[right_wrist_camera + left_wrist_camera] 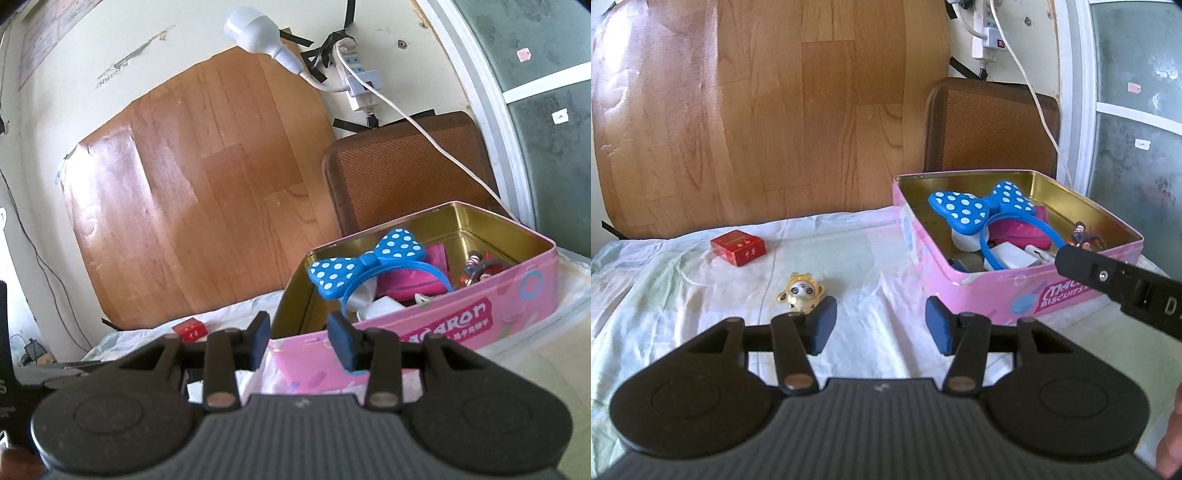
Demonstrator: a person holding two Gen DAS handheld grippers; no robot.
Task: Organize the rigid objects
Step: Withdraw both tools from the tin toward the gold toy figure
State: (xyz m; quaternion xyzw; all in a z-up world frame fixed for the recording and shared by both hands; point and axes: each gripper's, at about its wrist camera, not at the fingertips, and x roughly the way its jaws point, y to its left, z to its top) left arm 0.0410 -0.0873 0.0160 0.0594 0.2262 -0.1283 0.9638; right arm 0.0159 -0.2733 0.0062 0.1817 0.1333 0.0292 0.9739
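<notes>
A pink biscuit tin [990, 291] stands open on the white cloth, holding a blue polka-dot bow headband [979, 205], a pink pouch [1027, 230], white items and a small figure. A small yellow toy figurine [799, 291] lies on the cloth just ahead of my left gripper's left finger. A red box [738, 246] lies farther back left. My left gripper [881, 326] is open and empty, low over the cloth. My right gripper [300, 341] is open and empty, at the tin's [443, 325] near corner; the headband [362, 264] and red box [190, 329] show beyond.
A wood-pattern board [757, 110] leans on the wall behind the bed. A brown chair back [990, 122] stands behind the tin. A power strip with white cables [356, 77] hangs on the wall. The right gripper's body [1123, 288] reaches in over the tin's right side.
</notes>
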